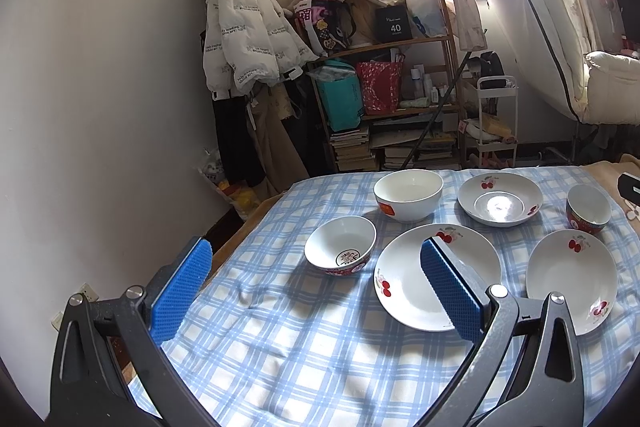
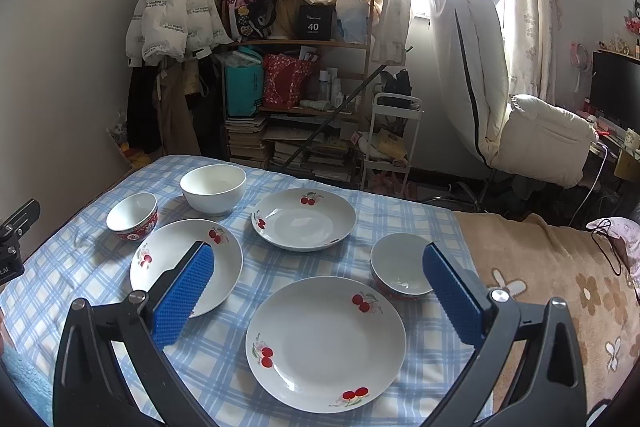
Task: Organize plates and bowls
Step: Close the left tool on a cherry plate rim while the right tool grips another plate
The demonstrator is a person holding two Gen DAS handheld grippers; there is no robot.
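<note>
Three white cherry-print plates and three bowls lie apart on a blue checked cloth. In the right wrist view the near plate sits below my open right gripper; a left plate, a far plate, a red-rimmed bowl at right, a second red-rimmed bowl at left and a plain white bowl surround it. My left gripper hangs open above the cloth, between the small red-patterned bowl and the middle plate. Both grippers hold nothing.
The cloth-covered surface ends at the left near a white wall. Beyond the far edge stand a cluttered wooden shelf, hanging jackets and a small white cart. A beige flowered blanket lies to the right.
</note>
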